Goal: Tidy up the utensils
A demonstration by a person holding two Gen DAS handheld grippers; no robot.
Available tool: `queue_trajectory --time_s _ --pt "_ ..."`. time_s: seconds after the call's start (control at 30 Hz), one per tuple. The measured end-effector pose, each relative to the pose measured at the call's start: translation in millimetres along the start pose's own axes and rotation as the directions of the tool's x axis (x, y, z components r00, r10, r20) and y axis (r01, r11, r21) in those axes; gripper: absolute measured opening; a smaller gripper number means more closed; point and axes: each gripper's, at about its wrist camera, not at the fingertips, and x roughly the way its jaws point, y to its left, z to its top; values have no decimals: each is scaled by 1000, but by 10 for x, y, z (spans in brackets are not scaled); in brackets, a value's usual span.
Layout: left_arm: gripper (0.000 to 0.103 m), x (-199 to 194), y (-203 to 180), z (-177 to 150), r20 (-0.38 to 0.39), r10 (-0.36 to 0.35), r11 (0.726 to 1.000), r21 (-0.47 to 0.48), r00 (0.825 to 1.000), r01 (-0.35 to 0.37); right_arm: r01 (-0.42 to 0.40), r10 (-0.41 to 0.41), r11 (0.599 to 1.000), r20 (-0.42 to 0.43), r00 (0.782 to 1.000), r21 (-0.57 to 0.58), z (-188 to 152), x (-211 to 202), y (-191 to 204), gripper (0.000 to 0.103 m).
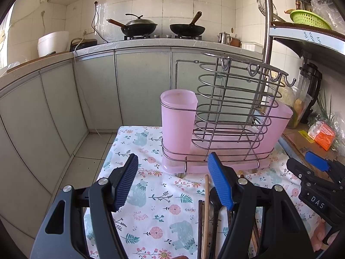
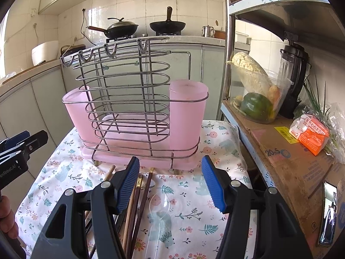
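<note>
Chopsticks (image 2: 138,196) and a clear plastic spoon (image 2: 158,213) lie on our floral cloth (image 2: 194,185), just in front of the wire utensil rack (image 2: 133,99) with its pink cups (image 2: 187,112). Our left gripper (image 1: 172,181) and right gripper (image 2: 170,181) hover above them — both spread wide, grasping nothing.

We log a wire utensil rack with pink plastic cups (image 1: 215,120) standing on a floral-print tablecloth (image 1: 151,194). In front of the rack: our left gripper (image 1: 172,181), blue-padded jaws apart and empty; brown wooden chopsticks (image 1: 206,211) and a dark spoon (image 1: 214,202). Right of the rack: our right gripper (image 1: 312,166).
</note>
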Motion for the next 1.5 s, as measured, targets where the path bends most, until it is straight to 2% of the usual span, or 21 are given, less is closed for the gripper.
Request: queue_trajectory --time_s 1.07,1.5 --pt "68 75 6 -20 -15 1 1000 1 1000 -1 1 -1 1000 -11 1000 2 -9 50 -12 59" --pt "68 229 33 -67 -70 -20 1000 6 997 21 -25 27 999 -74 997 31 -56 185 -109 59"
